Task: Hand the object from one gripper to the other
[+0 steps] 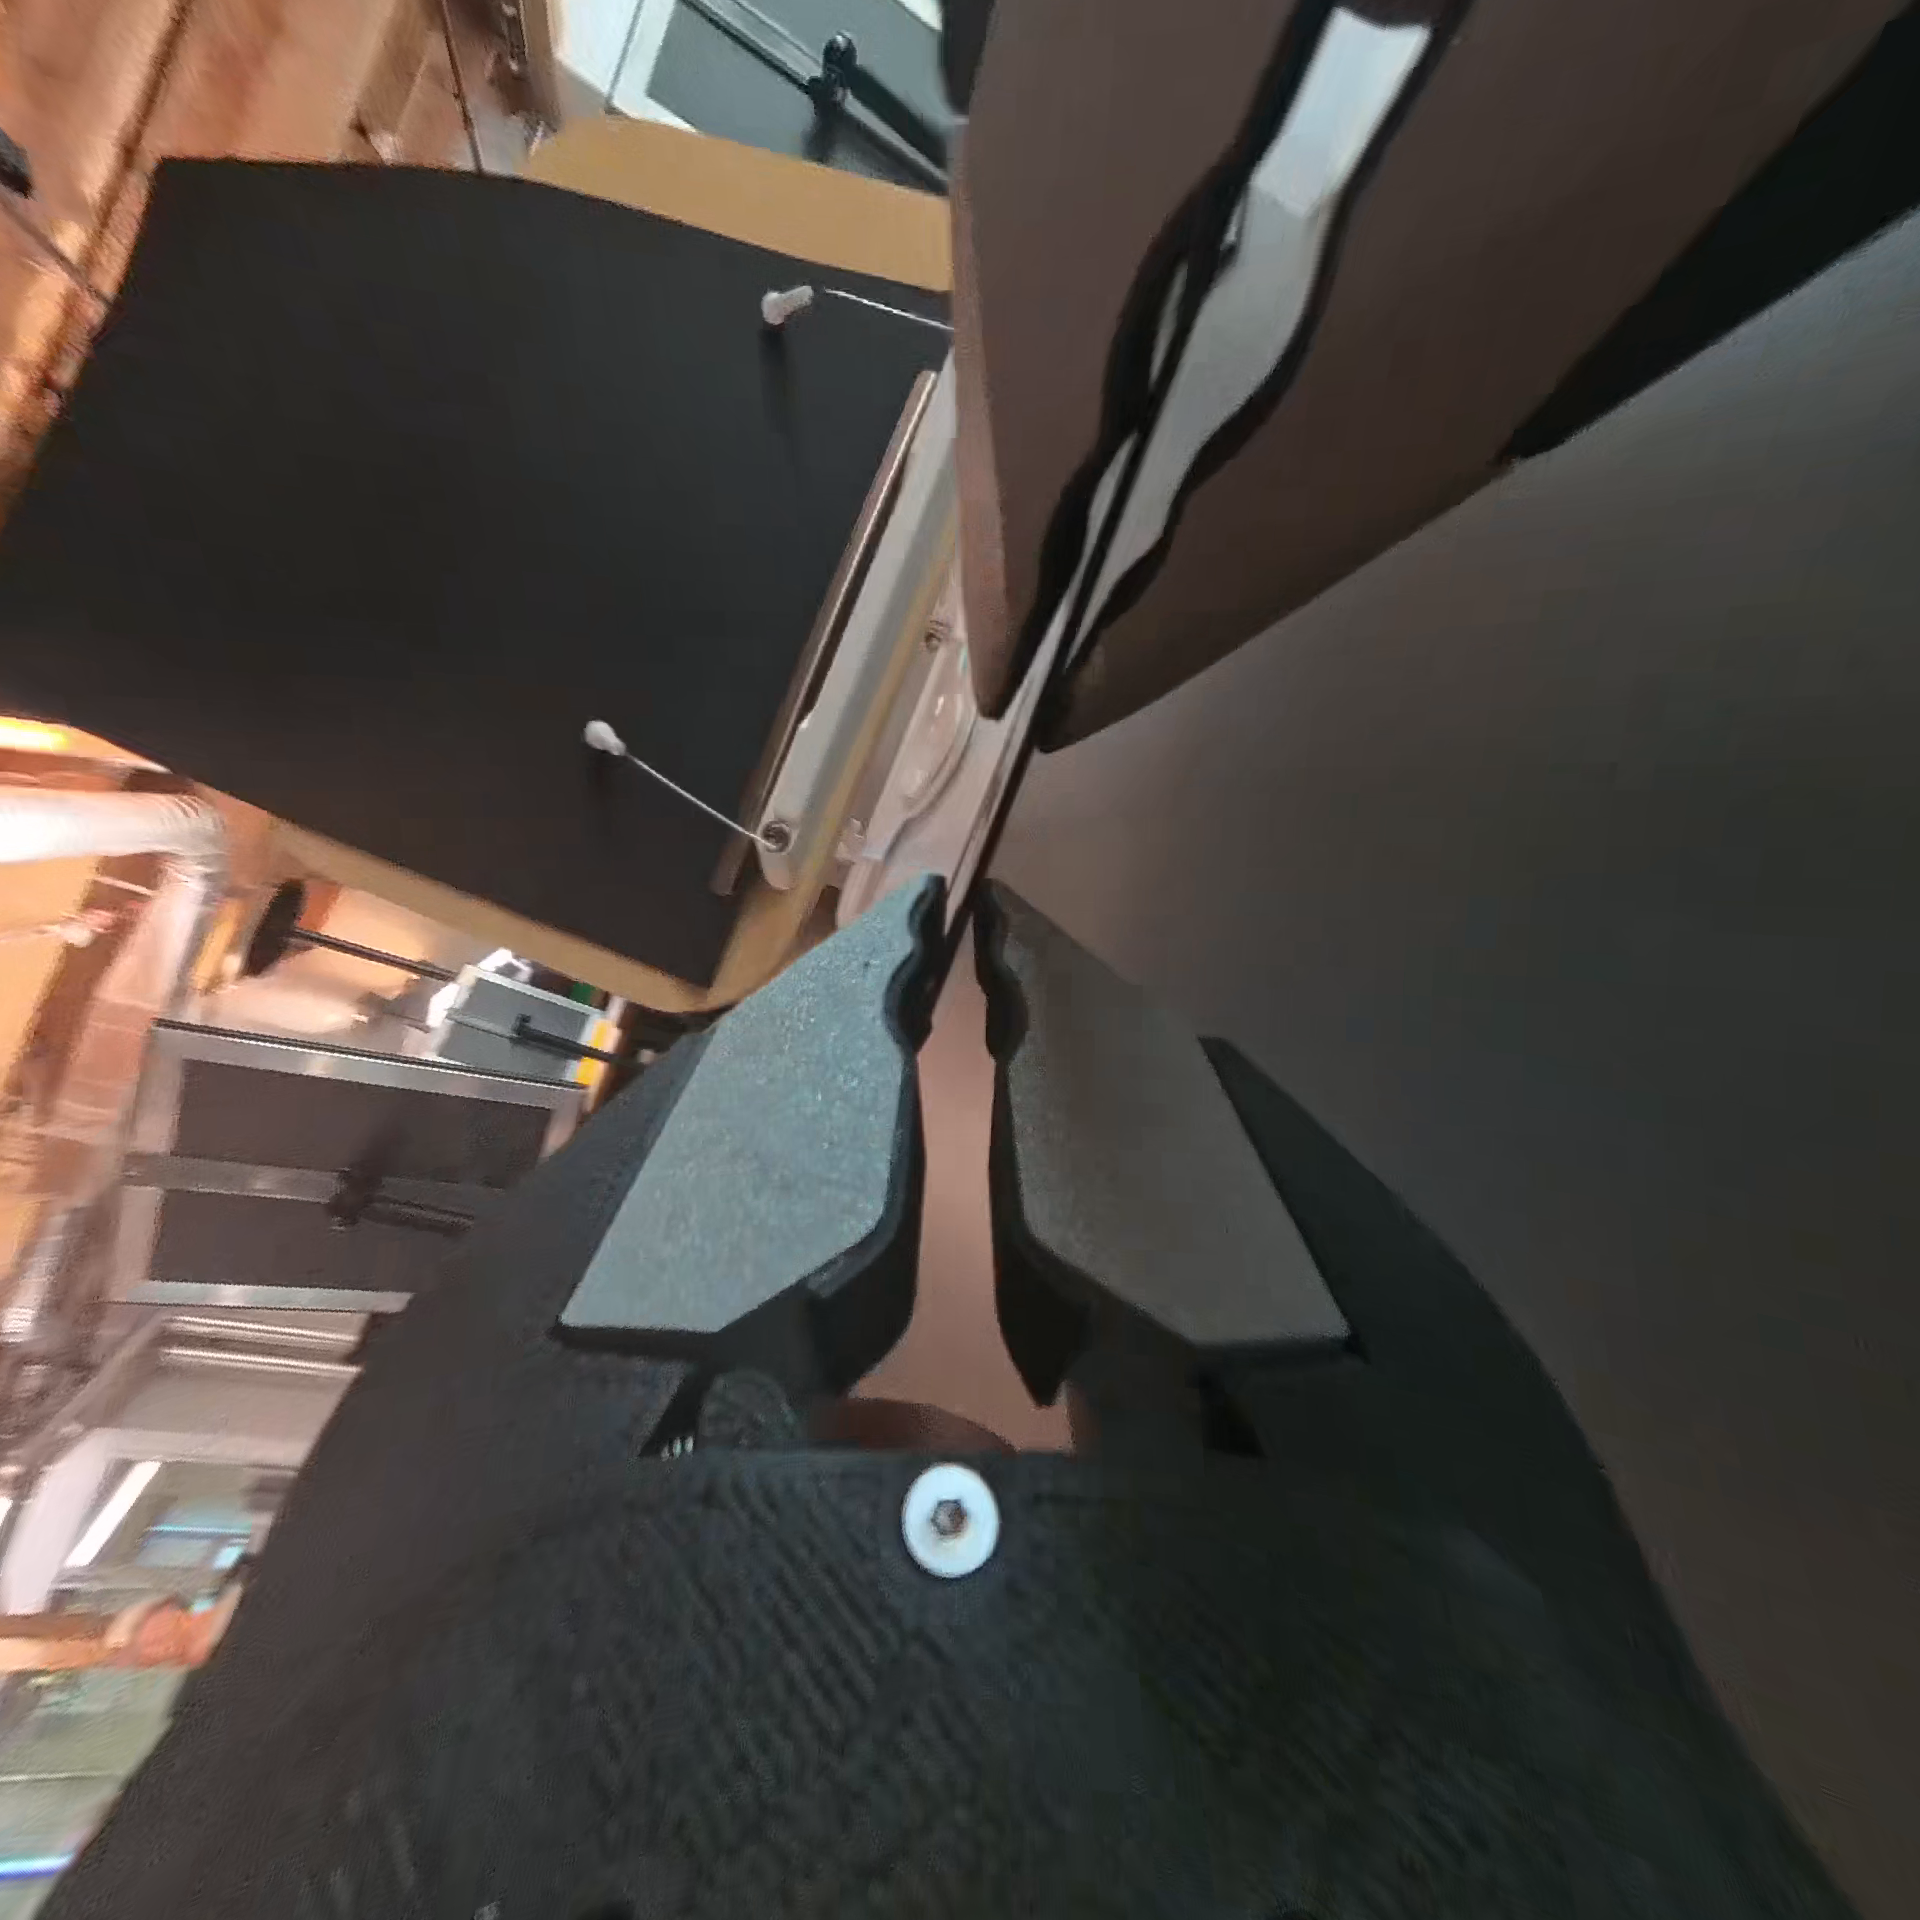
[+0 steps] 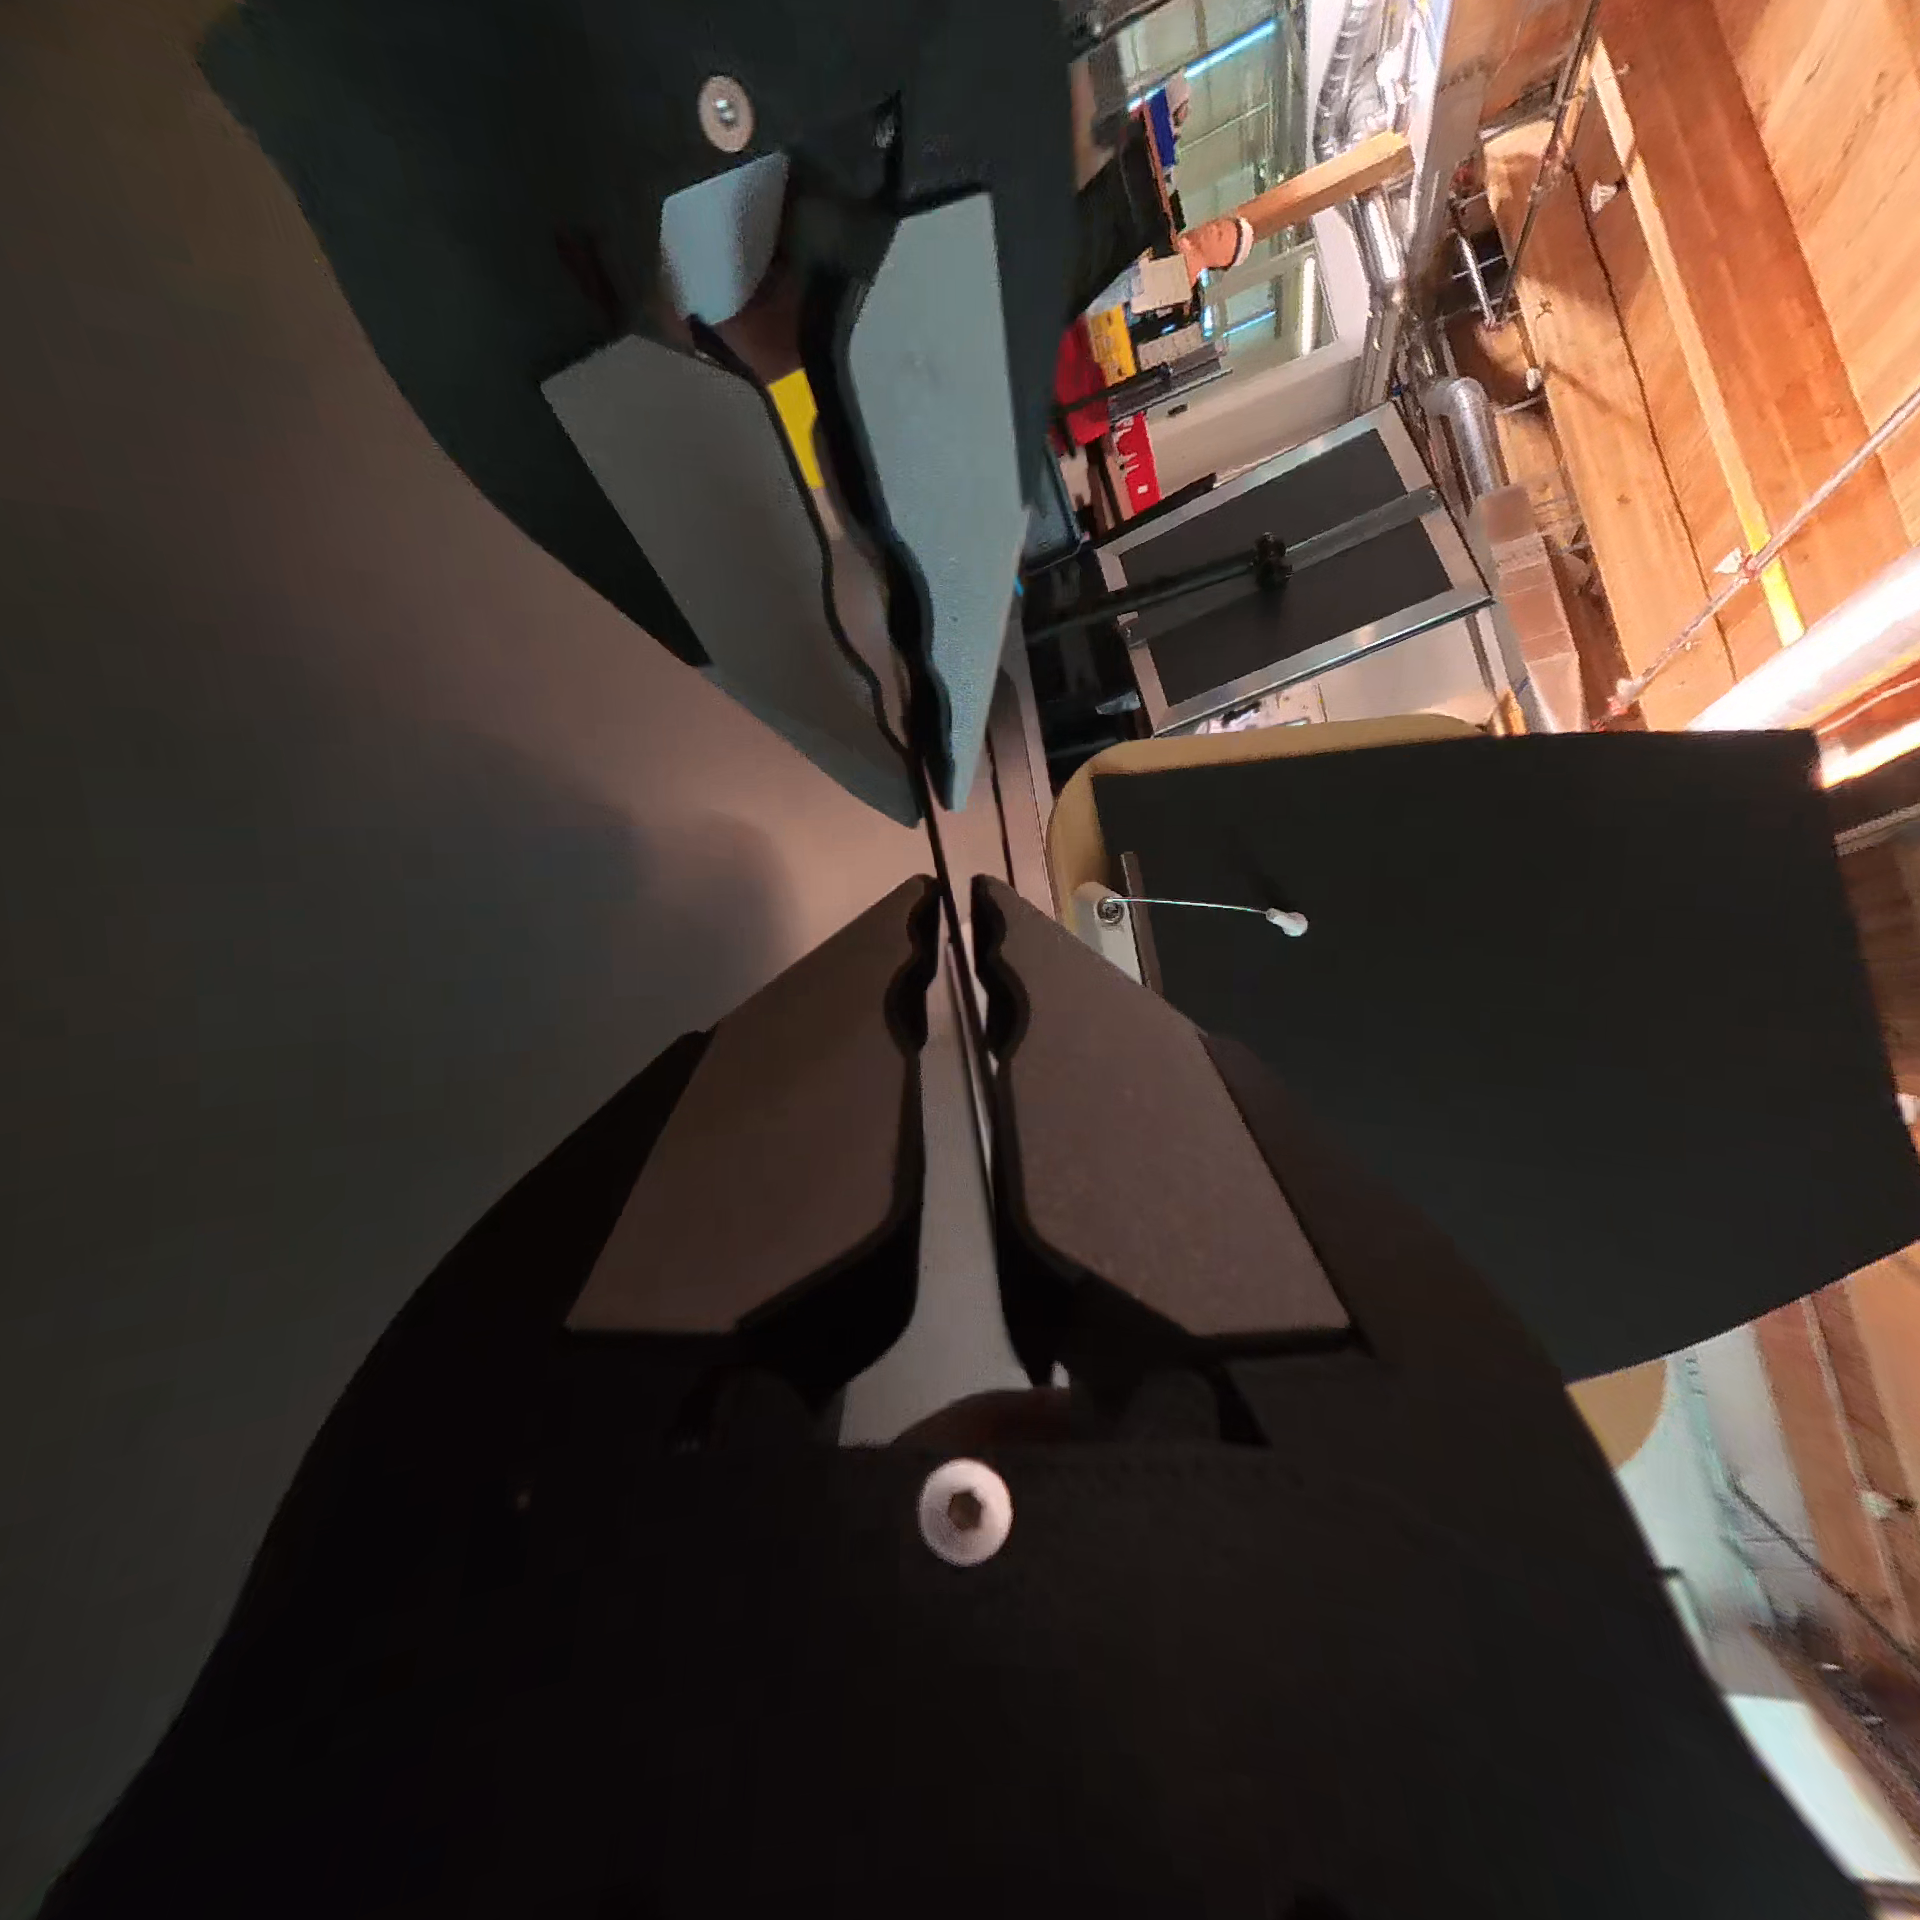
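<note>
Judged light, thin and fairly stiff yet liable to flex and slip: the thin dark sheet (image 1: 1507, 1039), best pinched just inside one edge with pads flat on both faces. Held aloft edge-on, clear of the black-topped worktop (image 1: 416, 468) behind, its rim running straight between the tips of the left hand-held gripper (image 1: 958, 909) and, from the opposite side, those of the right hand-held gripper (image 2: 956, 904). Both seemingly clamped on that rim, tip facing tip with a short bare stretch of rim between them.
</note>
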`<state>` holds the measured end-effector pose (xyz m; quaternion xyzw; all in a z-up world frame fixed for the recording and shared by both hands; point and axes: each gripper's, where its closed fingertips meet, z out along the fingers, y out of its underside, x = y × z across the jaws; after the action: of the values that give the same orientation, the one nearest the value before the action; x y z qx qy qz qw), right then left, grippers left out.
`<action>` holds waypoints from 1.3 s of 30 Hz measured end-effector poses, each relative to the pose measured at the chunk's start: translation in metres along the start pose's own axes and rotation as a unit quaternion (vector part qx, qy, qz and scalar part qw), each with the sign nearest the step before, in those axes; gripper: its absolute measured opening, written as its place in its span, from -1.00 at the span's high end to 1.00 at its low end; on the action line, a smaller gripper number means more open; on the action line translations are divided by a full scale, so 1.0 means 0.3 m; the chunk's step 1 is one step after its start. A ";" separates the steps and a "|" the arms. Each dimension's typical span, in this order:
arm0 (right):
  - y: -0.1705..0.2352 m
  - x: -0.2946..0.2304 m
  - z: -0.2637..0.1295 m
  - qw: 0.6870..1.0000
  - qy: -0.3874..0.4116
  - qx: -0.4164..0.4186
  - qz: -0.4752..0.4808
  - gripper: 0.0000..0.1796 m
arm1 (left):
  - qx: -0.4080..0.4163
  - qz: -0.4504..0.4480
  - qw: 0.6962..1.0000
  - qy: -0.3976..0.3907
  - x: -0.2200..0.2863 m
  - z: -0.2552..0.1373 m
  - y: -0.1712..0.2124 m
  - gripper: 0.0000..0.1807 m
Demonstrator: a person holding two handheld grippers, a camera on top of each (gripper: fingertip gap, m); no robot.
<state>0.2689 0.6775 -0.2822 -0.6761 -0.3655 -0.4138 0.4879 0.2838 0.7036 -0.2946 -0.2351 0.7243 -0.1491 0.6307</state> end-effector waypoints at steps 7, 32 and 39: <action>-0.010 0.245 -0.150 0.955 0.086 0.149 0.241 0.91 | 0.006 -0.122 0.992 -0.039 -0.111 -0.013 0.038 1.00; -0.170 0.167 -0.208 0.873 -0.098 0.317 0.357 1.00 | 0.296 -0.313 0.887 0.169 -0.088 -0.200 -0.252 1.00; -0.085 0.228 -0.188 0.815 -0.113 0.286 0.492 0.75 | 0.343 -0.381 0.844 0.159 -0.181 -0.244 -0.246 1.00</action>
<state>0.2612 0.6361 -0.2001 -0.6381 -0.1388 0.0835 0.7527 0.2281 0.6641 -0.1993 -0.2342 0.5708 -0.6520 0.4407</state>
